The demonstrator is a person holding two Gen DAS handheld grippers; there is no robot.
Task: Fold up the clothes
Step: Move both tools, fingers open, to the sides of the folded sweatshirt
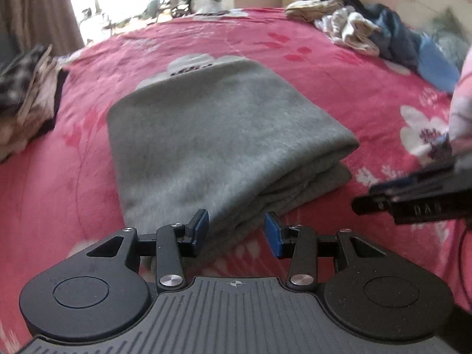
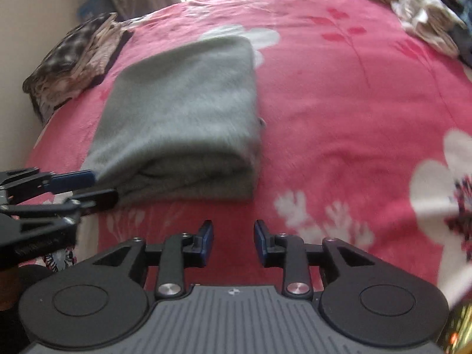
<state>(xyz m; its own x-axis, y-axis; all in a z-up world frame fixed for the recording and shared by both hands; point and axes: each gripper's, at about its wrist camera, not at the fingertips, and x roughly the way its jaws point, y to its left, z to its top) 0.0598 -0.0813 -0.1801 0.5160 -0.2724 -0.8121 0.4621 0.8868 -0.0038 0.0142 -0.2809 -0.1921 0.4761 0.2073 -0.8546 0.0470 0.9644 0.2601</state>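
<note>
Both the left tongs (image 1: 236,231) and right tongs (image 2: 233,242) are spread, pinching nothing; lifting the folded grey sweater (image 1: 212,135) carelessly could unfold its near layers.

We see a folded grey fleece garment (image 1: 212,135), matt and fuzzy, lying on a plush pink floral bed cover (image 1: 324,67) with a soft nap. Our left hand-held gripper (image 1: 236,230) is matt black plastic with ribbed grey housing, blue rubbery pads (image 1: 273,233) and polished metal pivot caps (image 1: 171,280).
</note>
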